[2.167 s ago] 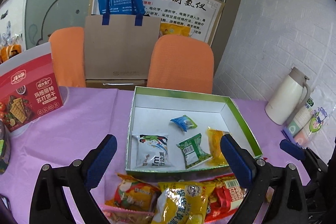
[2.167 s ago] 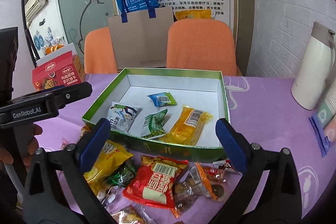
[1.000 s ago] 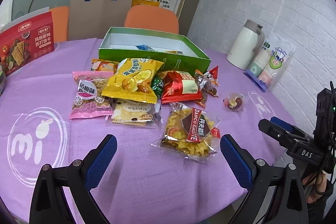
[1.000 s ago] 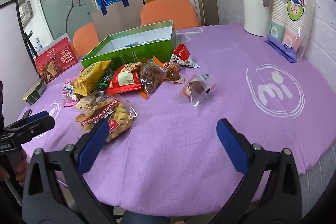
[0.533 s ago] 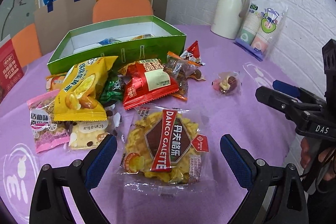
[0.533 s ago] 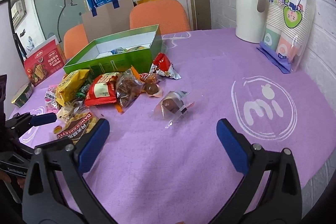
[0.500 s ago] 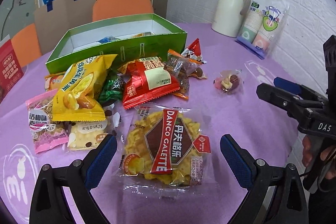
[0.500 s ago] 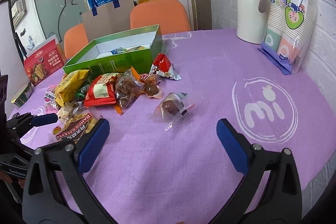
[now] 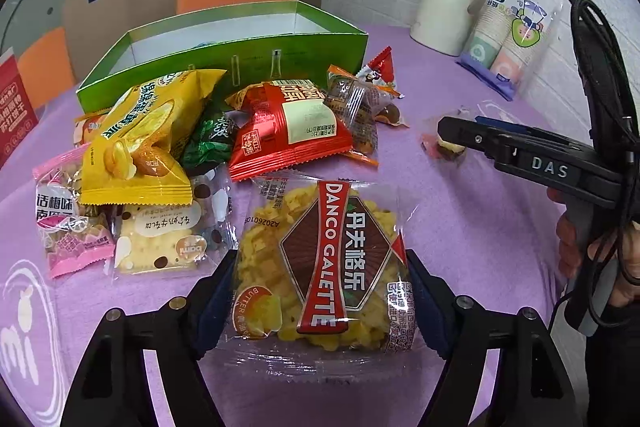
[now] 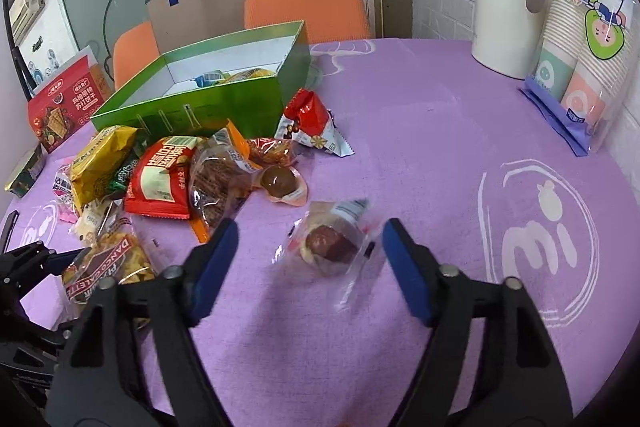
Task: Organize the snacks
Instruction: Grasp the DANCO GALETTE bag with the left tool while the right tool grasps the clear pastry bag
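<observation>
Left tool (image 9: 320, 291) pinching galette packet (image 9: 320, 263), right tool (image 10: 310, 255) wide around date candy (image 10: 330, 243)

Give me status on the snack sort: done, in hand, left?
Done: a few packets already lie in the green box. In hand: the left gripper brackets the Danco Galette pack; the right gripper straddles the clear-wrapped round snack, pads apart. Left: the pile before the box, including the yellow bag and red pack.
</observation>
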A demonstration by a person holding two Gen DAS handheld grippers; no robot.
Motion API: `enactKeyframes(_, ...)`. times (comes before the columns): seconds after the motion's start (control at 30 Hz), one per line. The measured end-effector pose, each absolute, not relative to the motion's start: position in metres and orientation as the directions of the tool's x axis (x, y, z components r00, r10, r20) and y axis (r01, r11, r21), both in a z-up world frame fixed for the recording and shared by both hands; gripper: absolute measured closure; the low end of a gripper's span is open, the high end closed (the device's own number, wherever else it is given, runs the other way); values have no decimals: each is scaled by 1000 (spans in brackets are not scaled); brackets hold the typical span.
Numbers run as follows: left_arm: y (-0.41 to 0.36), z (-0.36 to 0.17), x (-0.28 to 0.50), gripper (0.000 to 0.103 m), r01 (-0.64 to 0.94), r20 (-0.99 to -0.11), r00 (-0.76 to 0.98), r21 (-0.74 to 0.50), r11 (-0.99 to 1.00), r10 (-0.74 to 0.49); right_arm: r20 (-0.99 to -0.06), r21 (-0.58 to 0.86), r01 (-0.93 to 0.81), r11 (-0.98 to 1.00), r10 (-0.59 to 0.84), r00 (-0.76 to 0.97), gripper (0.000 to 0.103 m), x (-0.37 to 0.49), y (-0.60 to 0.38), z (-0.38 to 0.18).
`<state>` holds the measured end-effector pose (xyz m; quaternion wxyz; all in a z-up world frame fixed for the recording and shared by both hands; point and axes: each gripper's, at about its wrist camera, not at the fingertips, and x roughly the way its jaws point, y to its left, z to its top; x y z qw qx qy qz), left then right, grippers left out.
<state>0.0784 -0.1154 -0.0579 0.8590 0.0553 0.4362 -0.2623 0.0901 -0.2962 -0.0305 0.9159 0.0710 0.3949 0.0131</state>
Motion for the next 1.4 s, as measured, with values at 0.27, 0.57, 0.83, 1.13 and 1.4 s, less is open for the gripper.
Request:
enactKeyframes(0.27, -79, -48, 63, 25, 432, -761, 493, -206, 878, -421, -697, 278, -55, 959, 241, 675, 72, 61, -293, -22)
enactKeyframes(0.57, -41, -47, 50, 22, 329, -763, 542, -194, 924, -353, -726, 235, -177, 956, 294, 621, 70, 47, -244, -27)
enactKeyframes(0.83, -45, -55, 56, 19, 341, -777, 513, -207, 917, -366, -739, 223, -160, 962, 274, 616, 59, 40, -245, -29)
enactKeyframes(1.13, -43, -56, 55, 17, 340, -776, 489, -252, 906, -399, -755, 218, -158, 963, 269, 599, 59, 44, -235, -34)
enactKeyframes(1.4, -46, -60, 55, 15, 377, -775, 477, -244, 893, -414, -758, 214, -156, 964, 264, 596, 59, 47, -230, -33)
